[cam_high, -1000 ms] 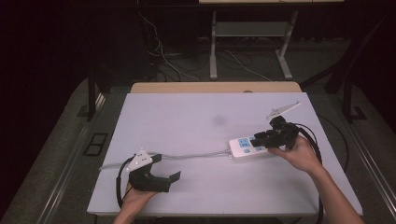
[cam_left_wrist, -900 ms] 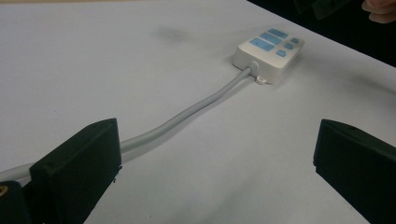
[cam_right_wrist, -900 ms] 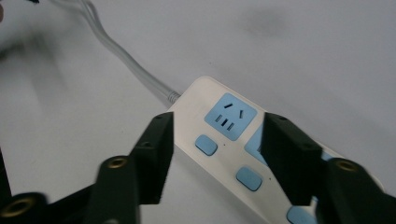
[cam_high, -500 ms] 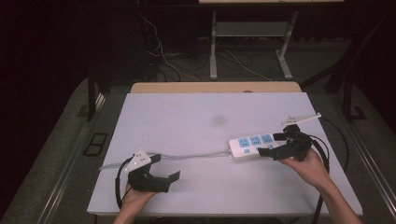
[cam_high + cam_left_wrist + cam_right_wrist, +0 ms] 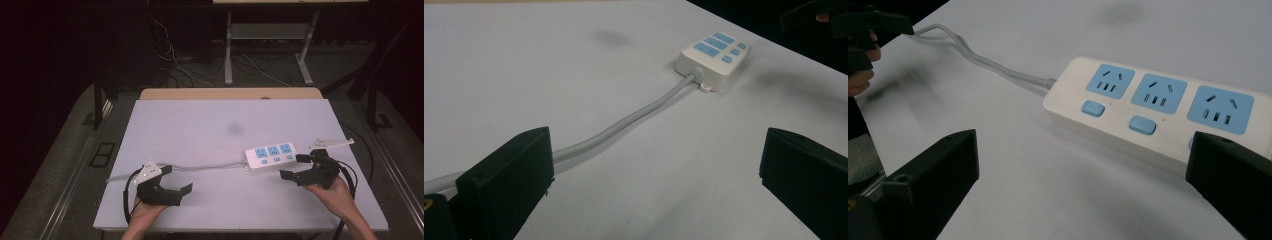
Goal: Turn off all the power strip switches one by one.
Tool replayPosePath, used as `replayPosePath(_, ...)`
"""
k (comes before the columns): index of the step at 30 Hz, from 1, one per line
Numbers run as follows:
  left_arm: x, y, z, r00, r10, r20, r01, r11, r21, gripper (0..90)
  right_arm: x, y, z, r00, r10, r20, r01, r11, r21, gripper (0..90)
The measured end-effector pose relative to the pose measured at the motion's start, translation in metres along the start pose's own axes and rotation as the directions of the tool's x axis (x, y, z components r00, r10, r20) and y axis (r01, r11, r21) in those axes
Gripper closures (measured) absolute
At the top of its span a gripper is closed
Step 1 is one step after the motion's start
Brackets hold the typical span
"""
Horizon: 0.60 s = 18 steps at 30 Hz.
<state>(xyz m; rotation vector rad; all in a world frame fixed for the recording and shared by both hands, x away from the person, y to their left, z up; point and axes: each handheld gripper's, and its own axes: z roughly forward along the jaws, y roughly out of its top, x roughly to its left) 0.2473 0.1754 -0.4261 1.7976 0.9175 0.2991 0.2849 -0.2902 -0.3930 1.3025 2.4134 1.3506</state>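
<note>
A white power strip with three blue sockets lies on the right half of the white table. Its grey cable runs left past my left gripper. That gripper rests open near the front left. In the left gripper view the cable passes just beside the left jaw. My right gripper stands just right of the strip; its jaws have just been opening and hold nothing. In the right gripper view the strip lies close ahead, its right end behind the right jaw.
A faint dark smudge marks the table's middle. A wooden strip borders the far edge. Beyond it are a metal stand and loose floor cables. The table's front edge runs just beneath both hands.
My right gripper has let go of the power strip's right end, opened wide, and drawn back to the right and toward the front edge. The strip and the left gripper stay put.
</note>
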Motion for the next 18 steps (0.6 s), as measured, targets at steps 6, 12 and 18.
replayPosePath(6,0.000,0.000,0.000,1.0000,0.002,-0.001,-0.002,1.0000,0.004,0.0,0.006,-0.014,-0.004,0.9999,0.012,-0.003,-0.012,0.999,-0.031,0.5)
replayPosePath(12,0.000,0.000,0.000,1.0000,0.005,-0.001,-0.005,0.9999,0.010,0.0,0.013,-0.030,-0.006,0.9997,-0.006,0.023,0.007,0.999,-0.049,0.5)
replayPosePath(18,0.000,0.000,0.001,1.0000,0.001,-0.001,-0.001,0.9999,0.012,0.0,0.013,-0.048,-0.004,0.9995,0.008,0.030,-0.006,0.998,-0.058,0.5)
